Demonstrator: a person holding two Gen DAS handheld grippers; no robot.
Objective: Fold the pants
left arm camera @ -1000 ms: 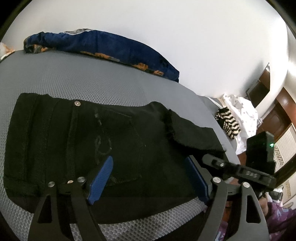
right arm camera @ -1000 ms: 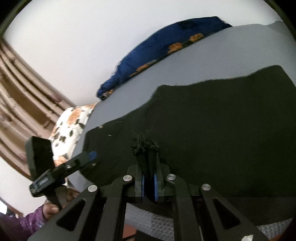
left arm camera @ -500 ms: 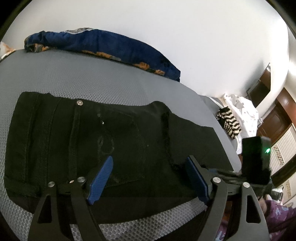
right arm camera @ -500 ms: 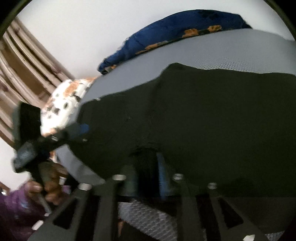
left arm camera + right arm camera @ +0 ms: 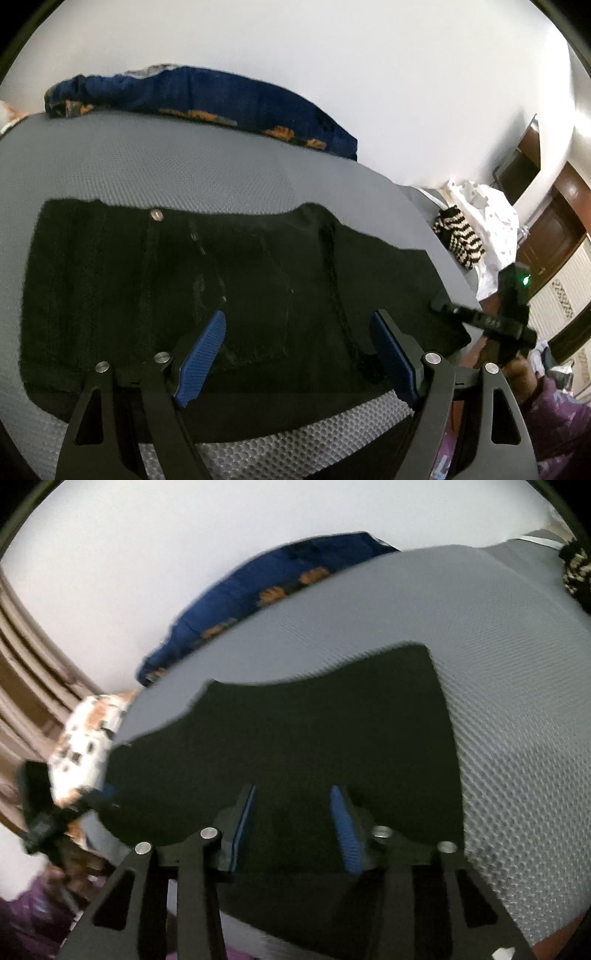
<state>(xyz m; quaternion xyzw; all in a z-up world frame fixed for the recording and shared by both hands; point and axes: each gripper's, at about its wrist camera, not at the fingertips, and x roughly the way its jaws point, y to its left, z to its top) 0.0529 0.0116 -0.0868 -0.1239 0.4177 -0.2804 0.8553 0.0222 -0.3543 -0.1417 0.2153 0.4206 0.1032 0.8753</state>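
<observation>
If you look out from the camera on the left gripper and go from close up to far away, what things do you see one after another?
left gripper with its blue jaws apart → black pants lying flat → bare grey mattress → blue blanket with orange patches → white wall.

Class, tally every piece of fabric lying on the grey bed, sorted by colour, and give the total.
Black: 1, the pants
Blue with orange print: 1, the bedding by the wall
Black-and-cream striped: 1, the garment
White patterned: 1, the cloth
Total: 4
</observation>
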